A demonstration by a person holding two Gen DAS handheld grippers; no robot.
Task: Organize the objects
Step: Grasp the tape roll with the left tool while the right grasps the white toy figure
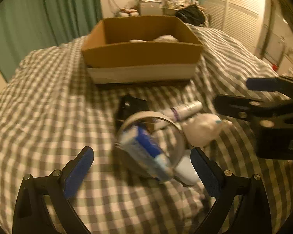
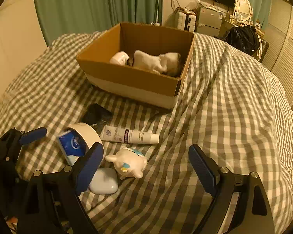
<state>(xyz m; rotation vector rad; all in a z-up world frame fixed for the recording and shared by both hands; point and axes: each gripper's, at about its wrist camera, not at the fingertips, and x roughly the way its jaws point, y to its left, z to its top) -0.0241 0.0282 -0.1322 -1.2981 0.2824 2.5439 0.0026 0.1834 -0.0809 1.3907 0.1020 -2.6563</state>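
Two grippers hang over the checked bedspread (image 2: 234,117), both spread wide and empty. At lower left of the right wrist view, the left gripper (image 1: 141,167) is nearer the tape roll (image 2: 87,136), which stands on edge just ahead of its jaws, a blue tissue pack (image 2: 73,143) inside. The right gripper (image 2: 146,161) points toward the cardboard box (image 2: 130,81) at upper centre.

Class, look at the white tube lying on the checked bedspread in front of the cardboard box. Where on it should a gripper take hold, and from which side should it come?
Grip the white tube across its round middle, coming down from above. It lies flat on the bedspread with its cap to the right in the right wrist view, so fingers should straddle its narrow width. The toy figure lies close on the near side, so a low approach from there is probably awkward.
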